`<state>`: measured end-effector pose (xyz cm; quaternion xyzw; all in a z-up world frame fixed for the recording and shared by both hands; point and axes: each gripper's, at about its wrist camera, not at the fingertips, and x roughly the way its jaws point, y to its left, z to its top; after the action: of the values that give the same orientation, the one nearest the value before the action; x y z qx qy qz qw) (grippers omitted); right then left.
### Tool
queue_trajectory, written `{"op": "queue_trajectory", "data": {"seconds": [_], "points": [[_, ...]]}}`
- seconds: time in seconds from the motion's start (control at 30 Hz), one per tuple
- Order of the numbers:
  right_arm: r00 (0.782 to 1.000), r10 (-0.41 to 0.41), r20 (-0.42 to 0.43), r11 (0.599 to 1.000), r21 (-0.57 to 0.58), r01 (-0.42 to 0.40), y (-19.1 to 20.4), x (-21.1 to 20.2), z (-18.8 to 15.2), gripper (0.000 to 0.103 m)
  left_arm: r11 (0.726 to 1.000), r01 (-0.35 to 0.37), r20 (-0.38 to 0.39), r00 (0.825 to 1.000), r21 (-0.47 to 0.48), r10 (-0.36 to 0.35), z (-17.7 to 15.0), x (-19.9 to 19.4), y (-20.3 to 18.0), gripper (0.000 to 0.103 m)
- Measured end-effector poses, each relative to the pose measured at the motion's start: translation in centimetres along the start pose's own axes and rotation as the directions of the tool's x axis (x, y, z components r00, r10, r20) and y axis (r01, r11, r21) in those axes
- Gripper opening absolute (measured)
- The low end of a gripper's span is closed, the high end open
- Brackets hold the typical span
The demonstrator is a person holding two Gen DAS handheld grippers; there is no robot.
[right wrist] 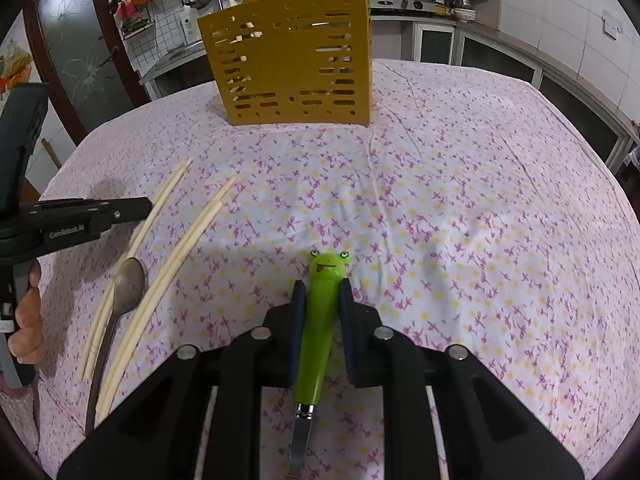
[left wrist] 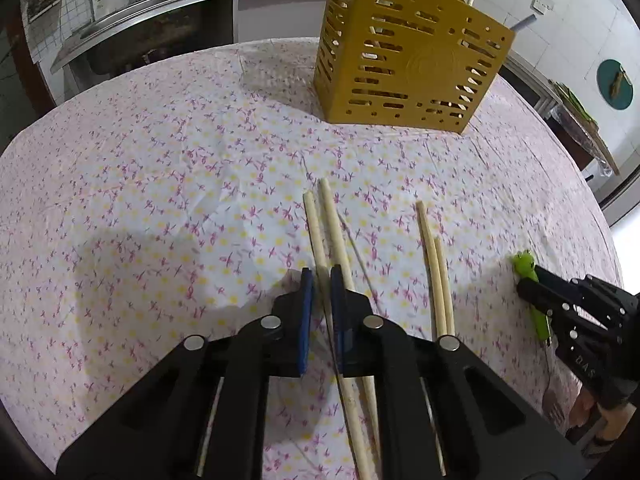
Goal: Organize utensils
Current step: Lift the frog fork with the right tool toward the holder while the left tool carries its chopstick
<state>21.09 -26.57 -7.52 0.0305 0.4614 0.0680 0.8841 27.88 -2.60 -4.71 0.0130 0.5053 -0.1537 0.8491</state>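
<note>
Now we squeeze the right gripper (right wrist: 322, 292) onto the frog-headed green handle (right wrist: 318, 328), smooth glossy plastic lying flat on the wrinkled floral tablecloth (right wrist: 460, 220); best to grip it mid-handle and lift level. Our left gripper (left wrist: 322, 292) pinches one pale wooden chopstick (left wrist: 316, 232), fingers nearly closed. The slotted yellow holder (right wrist: 292, 68) stands upright, well beyond; a dull metal spoon (right wrist: 128, 284) lies between the chopstick pairs.

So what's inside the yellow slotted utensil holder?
Pale wooden sticks, likely chopsticks, show through the yellow slotted plastic utensil holder slots on its left side and poke above its rim. The walls hide the rest.
</note>
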Motion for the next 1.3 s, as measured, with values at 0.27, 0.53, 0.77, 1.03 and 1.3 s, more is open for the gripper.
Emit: {"op": "queue_trajectory", "data": {"seconds": [0.27, 0.53, 0.77, 1.03, 1.3], "points": [[0.998, -0.024, -0.051, 1.0, -0.004, 0.024, 0.4, 0.3, 0.6, 0.017, 0.995, -0.076, -0.027, 0.997, 0.065, 0.078, 0.0, 0.8, -1.7, 0.009], [0.996, -0.018, -0.086, 1.0, 0.024, 0.02, 0.2, 0.6, 1.1, 0.017, 0.984, -0.14, -0.041, 0.989, 0.114, 0.145, 0.8, 1.4, -2.9, 0.009], [0.998, -0.033, -0.056, 0.998, 0.047, 0.036, 0.3, 0.5, 0.8, 0.017, 0.997, -0.069, -0.065, 0.996, -0.022, 0.068, 1.6, 1.5, -1.5, 0.007], [1.0, 0.0, -0.011, 0.997, 0.076, 0.001, -0.3, 0.1, 0.1, 0.016, 0.997, -0.025, -0.007, 1.0, -0.08, 0.025, 0.6, 0.7, -0.3, 0.004], [0.994, 0.054, 0.097, 0.993, 0.102, -0.064, -1.5, -2.5, 0.8, 0.016, 0.993, 0.058, 0.097, 0.994, -0.103, -0.048, -0.3, -2.2, 0.4, 0.004]]}}
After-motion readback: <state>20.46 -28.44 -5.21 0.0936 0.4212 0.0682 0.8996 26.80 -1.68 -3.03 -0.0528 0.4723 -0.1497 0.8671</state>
